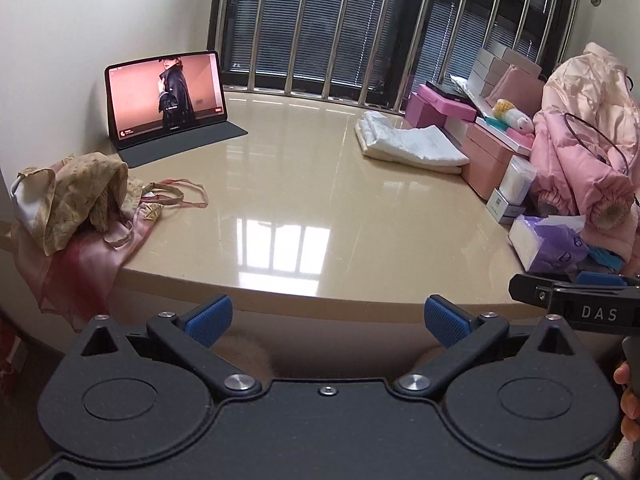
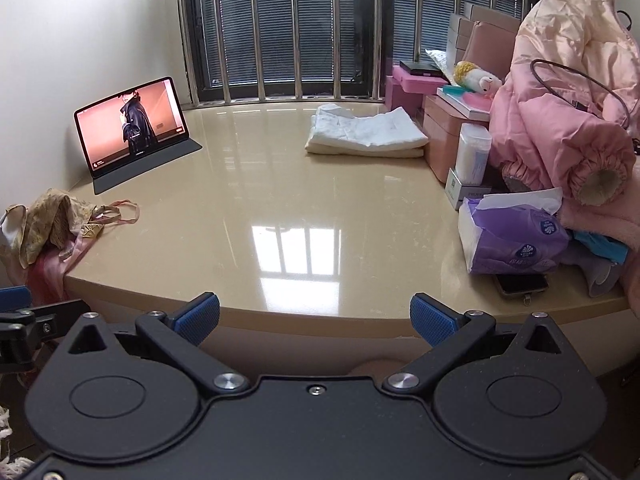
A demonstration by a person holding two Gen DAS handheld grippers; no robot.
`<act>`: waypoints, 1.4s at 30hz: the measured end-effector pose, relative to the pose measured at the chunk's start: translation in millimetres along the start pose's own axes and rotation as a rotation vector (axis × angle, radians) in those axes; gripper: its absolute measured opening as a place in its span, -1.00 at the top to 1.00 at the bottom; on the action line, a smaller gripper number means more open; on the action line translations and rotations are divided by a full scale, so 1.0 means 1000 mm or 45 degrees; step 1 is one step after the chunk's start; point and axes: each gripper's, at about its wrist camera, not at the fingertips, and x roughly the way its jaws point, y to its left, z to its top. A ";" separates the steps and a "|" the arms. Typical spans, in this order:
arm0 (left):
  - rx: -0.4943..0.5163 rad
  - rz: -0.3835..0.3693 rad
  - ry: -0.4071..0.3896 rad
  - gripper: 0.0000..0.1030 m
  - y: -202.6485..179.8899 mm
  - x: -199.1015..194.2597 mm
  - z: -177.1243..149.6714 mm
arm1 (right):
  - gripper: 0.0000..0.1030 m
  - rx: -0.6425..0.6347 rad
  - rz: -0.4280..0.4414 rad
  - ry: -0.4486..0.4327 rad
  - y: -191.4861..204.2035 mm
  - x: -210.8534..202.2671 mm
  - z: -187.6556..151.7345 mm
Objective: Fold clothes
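Where window bars stand, glossy table (image 2: 320, 208)

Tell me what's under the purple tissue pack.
A dark phone sticks out from under the tissue pack, lying flat on the table. Its far end is covered, and anything else beneath cannot be seen.

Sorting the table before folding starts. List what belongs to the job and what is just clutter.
For folding: crumpled clothes, folded white cloth, pink jacket.
Clutter: tablet, tissue pack, phone, pink boxes, plush toy.
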 end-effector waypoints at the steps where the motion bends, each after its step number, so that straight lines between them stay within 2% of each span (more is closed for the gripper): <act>1: 0.000 -0.003 0.002 -1.00 -0.001 0.001 -0.001 | -0.99 -0.004 -0.001 0.001 0.000 0.000 0.000; 42: 0.005 -0.007 0.019 -1.00 -0.005 0.005 -0.006 | -0.99 -0.037 -0.022 0.004 0.006 0.000 -0.006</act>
